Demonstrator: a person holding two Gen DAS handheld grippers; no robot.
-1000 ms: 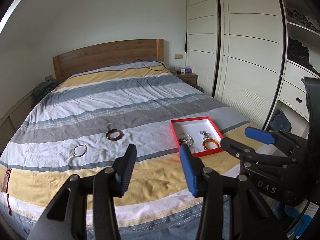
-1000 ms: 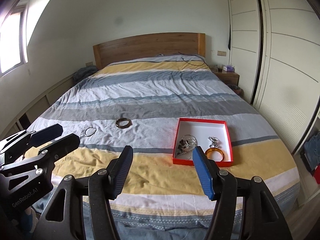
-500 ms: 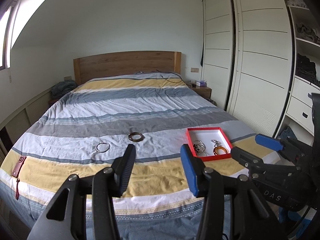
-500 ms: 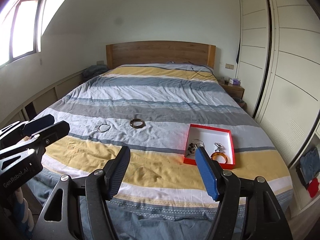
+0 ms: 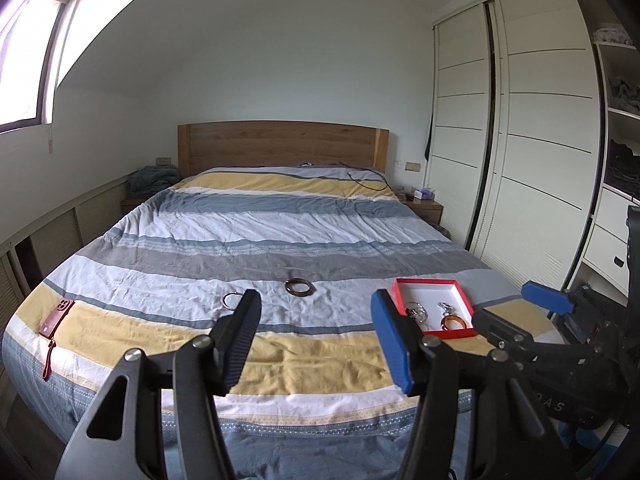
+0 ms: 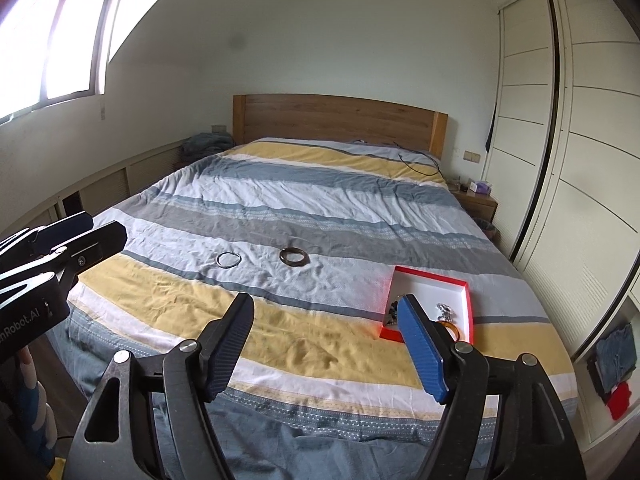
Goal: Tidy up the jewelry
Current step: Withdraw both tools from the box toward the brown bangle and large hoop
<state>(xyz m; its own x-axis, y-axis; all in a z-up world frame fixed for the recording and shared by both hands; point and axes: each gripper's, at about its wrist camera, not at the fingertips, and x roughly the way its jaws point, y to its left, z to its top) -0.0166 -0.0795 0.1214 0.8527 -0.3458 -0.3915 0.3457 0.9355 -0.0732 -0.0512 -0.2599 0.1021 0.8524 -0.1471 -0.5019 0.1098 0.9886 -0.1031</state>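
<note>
A red-rimmed white box (image 5: 460,295) (image 6: 464,292) lies on the striped bed at the right and holds an orange bangle (image 5: 453,322) and silver pieces (image 5: 418,312). A dark brown bangle (image 5: 298,286) (image 6: 294,256) and a thin silver ring (image 5: 231,300) (image 6: 228,259) lie loose on the bedspread to its left. My left gripper (image 5: 316,340) and right gripper (image 6: 326,346) are both open and empty, held off the foot of the bed, well short of the jewelry. Each also shows in the other's view: the right gripper (image 5: 516,318), the left gripper (image 6: 76,236).
The bed (image 5: 280,248) has a wooden headboard (image 5: 280,144). A red phone case with a strap (image 5: 56,318) lies at the bed's left front corner. A black cable (image 5: 364,182) lies near the pillows. White wardrobes (image 5: 520,160) and a nightstand (image 5: 426,210) stand at the right.
Both grippers have drawn back and up from the bed, so the jewelry and box look smaller and farther. Both stay open and empty. The jewelry has not moved.
</note>
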